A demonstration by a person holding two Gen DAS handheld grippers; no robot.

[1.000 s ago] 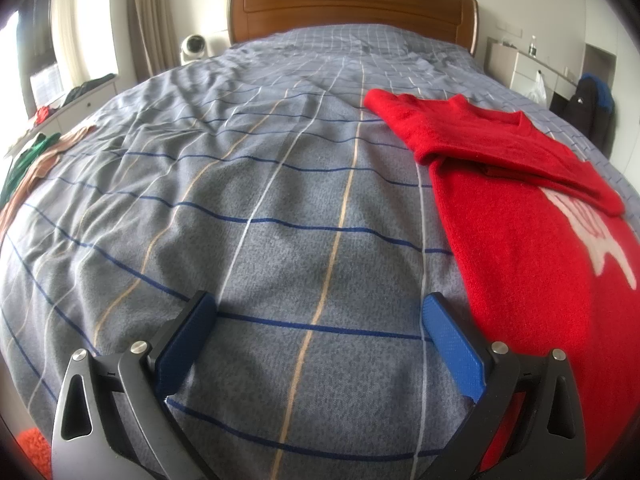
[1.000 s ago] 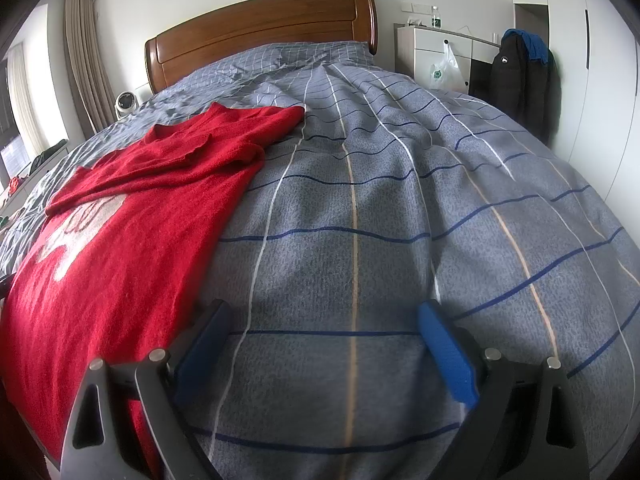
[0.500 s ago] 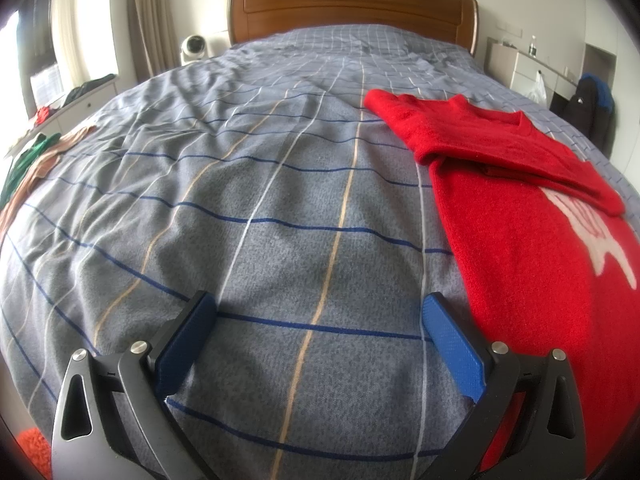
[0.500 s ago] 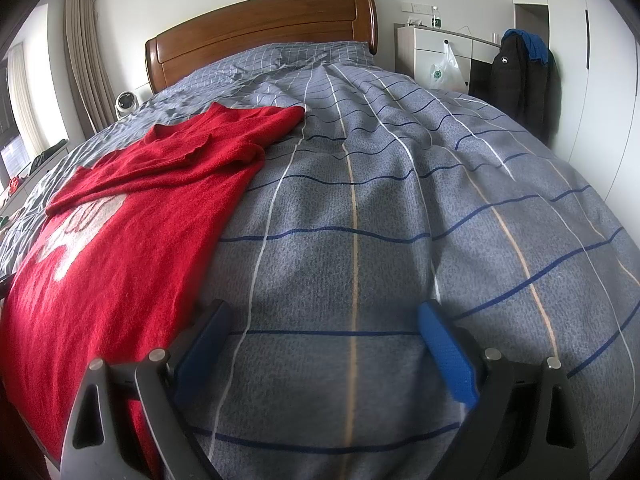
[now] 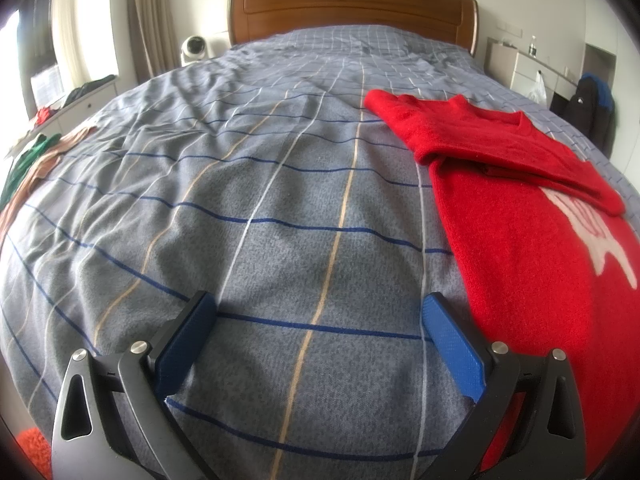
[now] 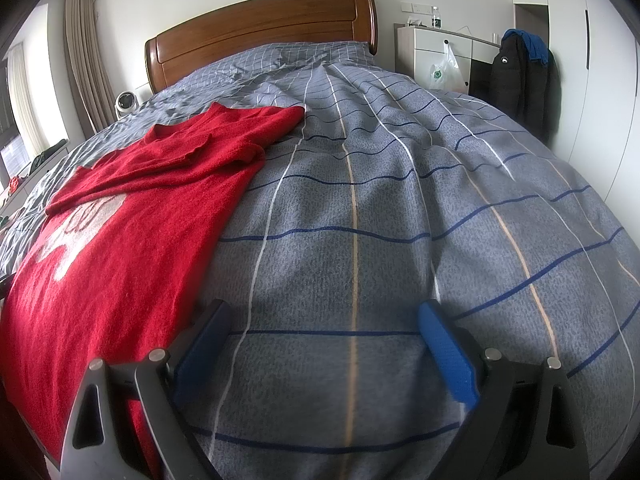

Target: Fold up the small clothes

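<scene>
The left gripper [image 5: 316,320] is hovering low over the bed [image 5: 280,184], its blue jaws standing wide apart and gripping nothing. The red sweater [image 5: 532,232] is lying flat on the checked cover at about two o'clock from those jaws, its near edge running just beside the right-hand jaw without entering the gap. One sleeve is lying folded across the chest. The right gripper [image 6: 324,324] is likewise spreading its jaws, released. There the red sweater [image 6: 128,240] is lying at about ten o'clock, its edge passing just beside the left-hand jaw.
</scene>
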